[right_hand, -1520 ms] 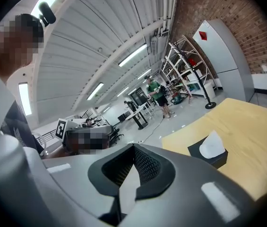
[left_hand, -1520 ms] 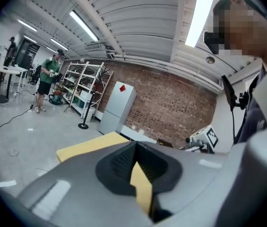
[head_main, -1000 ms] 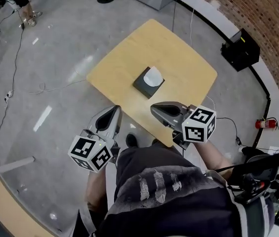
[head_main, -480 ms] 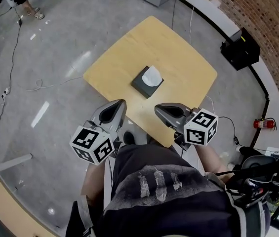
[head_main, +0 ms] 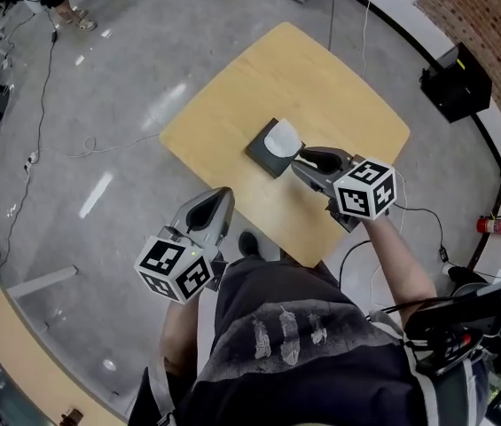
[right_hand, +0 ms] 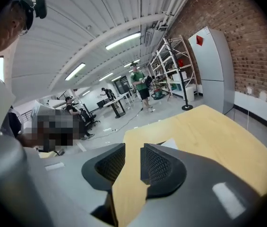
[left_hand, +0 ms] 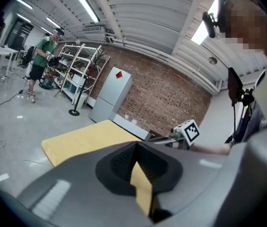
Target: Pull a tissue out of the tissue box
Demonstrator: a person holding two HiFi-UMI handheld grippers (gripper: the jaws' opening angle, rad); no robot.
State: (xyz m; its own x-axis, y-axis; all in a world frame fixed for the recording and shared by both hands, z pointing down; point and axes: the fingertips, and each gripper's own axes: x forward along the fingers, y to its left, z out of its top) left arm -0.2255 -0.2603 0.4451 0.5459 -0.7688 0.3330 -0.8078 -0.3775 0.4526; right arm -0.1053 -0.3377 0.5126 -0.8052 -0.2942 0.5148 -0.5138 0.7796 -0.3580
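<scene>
The right gripper [head_main: 306,158] is opening its jaws, with nothing between them, just beside the tissue [head_main: 281,137] that is sticking up from the box [head_main: 262,154] mid-table [head_main: 356,105]. Best is pinching the tissue's top only, then lifting straight. The left gripper [head_main: 217,204] is idling with its jaws together.

**Table and contents**

Item: one square table [head_main: 330,87] with a pale yellow wood-look top and rounded corners. It is set cornerwise at the upper centre of the head view and stands on a glossy grey floor [head_main: 126,78].

Lying on it: one dark tissue box [head_main: 262,155], flat on the top, toward the table's lower-left edge. A white tissue [head_main: 282,137] stands up out of its opening.
</scene>
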